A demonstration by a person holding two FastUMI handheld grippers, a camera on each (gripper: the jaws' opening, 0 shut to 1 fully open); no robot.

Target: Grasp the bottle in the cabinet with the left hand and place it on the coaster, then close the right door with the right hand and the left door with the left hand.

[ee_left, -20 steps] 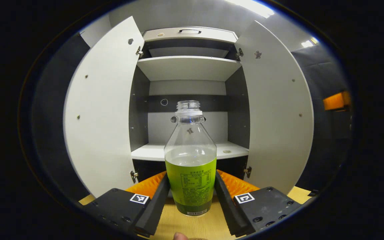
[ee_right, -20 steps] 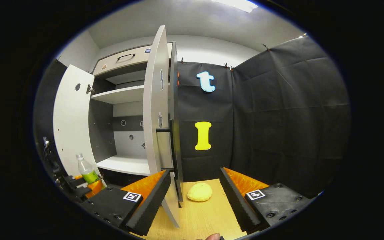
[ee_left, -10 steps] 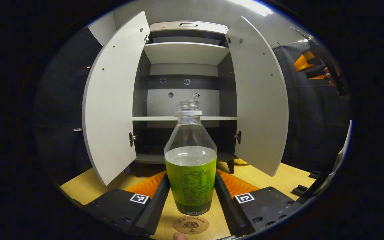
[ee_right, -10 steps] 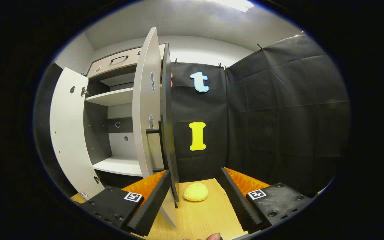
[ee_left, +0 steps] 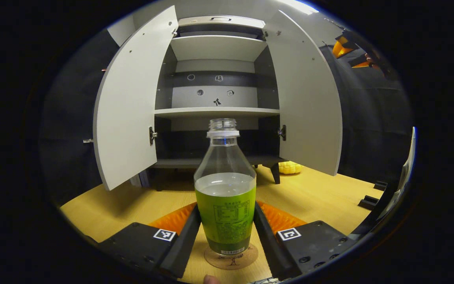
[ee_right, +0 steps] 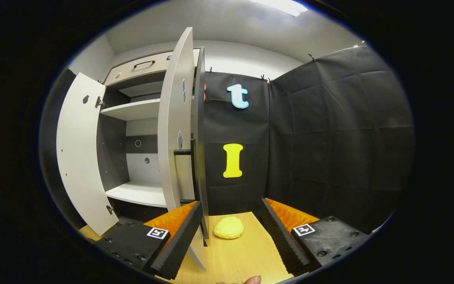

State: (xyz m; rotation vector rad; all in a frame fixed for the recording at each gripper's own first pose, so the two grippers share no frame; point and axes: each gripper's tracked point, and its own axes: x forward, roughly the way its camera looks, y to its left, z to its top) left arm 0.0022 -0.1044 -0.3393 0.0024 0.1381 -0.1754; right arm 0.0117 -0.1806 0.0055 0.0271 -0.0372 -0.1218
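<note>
- Change since one second ago: the left tongs [ee_left: 226,230] have carried the bottle [ee_left: 225,189] out of the cabinet [ee_left: 217,45] and down to the bench [ee_left: 313,195]; the coaster [ee_left: 231,258], not in sight then, now lies under the bottle's base.
- Left gripper view: both fingers [ee_left: 185,238] of the left tongs press on the green-labelled lower body of the bottle, one on each side. The bottle is upright, uncapped and about half full. Whether its base touches the coaster cannot be told.
- Left gripper view: the cabinet stands behind the bottle with the left door [ee_left: 126,102] and the right door [ee_left: 309,98] both swung open. A yellow object [ee_left: 290,167] lies on the bench by the cabinet's foot. The right tongs [ee_left: 349,53] show at the upper right, held by a hand [ee_left: 371,61].
- Right gripper view: the right tongs [ee_right: 231,236] are spread apart and hold nothing. They sit above the bench [ee_right: 242,256], just beside the outer edge of the right door [ee_right: 177,118], whose handle [ee_right: 183,152] is above the nearer finger. The yellow object [ee_right: 229,228] lies between the fingers, farther off. The left door [ee_right: 79,146] stands open.
</note>
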